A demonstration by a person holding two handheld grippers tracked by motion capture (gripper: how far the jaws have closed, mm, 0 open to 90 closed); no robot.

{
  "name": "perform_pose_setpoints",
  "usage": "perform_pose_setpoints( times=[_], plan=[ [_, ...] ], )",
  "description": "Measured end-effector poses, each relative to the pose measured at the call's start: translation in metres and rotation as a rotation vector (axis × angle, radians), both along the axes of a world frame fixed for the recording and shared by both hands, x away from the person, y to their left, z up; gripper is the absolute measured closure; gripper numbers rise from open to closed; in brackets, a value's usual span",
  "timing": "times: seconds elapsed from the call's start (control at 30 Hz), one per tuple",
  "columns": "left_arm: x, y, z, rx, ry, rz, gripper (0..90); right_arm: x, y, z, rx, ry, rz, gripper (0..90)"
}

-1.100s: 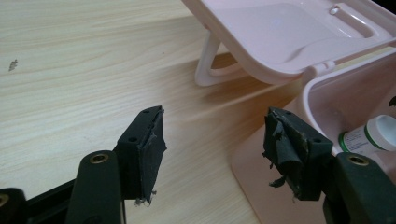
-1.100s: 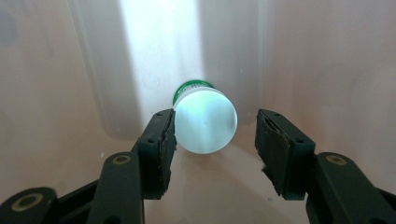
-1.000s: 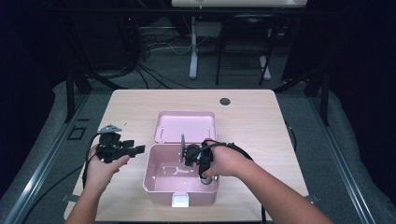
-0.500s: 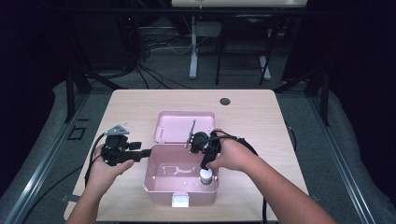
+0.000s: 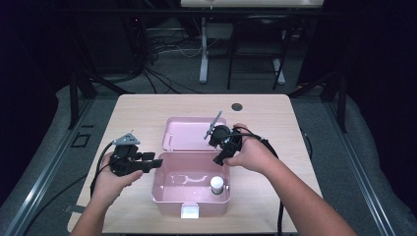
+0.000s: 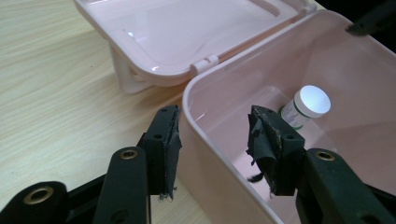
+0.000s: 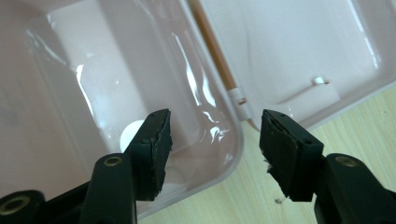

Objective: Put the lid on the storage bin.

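A pink box stands open on the table, its lid lying back flat. A small white-capped bottle stands upright inside at the right. My left gripper straddles the box's left wall. Its jaws have just been closing, and the inner pad is still clear of the wall, so it is open. The bottle lies beyond. My right gripper hovers over the box's back right corner. Its jaws have just been closing a little but are open and hold nothing. The bottle's cap shows below.
The box's white latch faces the table's near edge. A round black grommet sits in the tabletop behind the lid. Bare wood lies to the left and right of the box. Cables trail from both grippers.
The right gripper has risen out of the box and moved back to its rear corner, leaving the bottle standing inside. The left gripper has shifted right onto the box's left wall, jaws narrower.
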State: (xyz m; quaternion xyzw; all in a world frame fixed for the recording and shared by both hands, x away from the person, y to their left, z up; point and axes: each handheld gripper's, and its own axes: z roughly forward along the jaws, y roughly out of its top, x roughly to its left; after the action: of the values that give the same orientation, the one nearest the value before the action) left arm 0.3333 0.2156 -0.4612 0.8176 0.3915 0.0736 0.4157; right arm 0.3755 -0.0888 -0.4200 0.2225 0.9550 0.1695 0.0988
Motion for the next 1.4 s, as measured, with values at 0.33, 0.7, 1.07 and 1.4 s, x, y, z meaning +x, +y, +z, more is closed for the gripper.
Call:
perform_pose_setpoints(
  times=[0.33,0.7,1.07,1.4],
  plan=[
    [0.000,-0.004,-0.003,0.038,-0.019,-0.007,51.3,0.016,-0.017,0.002,0.064,-0.034,-0.135,49.0],
    [0.000,-0.007,-0.007,0.049,0.012,-0.015,50.8,0.036,-0.032,0.000,0.162,-0.034,-0.286,51.3],
    [0.000,-0.008,-0.009,0.098,0.023,-0.017,60.2,0.056,-0.041,-0.007,0.192,-0.024,-0.422,63.2],
    [0.000,-0.007,-0.009,0.080,0.044,-0.005,61.1,0.068,-0.040,-0.016,0.260,-0.022,-0.555,71.7]
  ],
)
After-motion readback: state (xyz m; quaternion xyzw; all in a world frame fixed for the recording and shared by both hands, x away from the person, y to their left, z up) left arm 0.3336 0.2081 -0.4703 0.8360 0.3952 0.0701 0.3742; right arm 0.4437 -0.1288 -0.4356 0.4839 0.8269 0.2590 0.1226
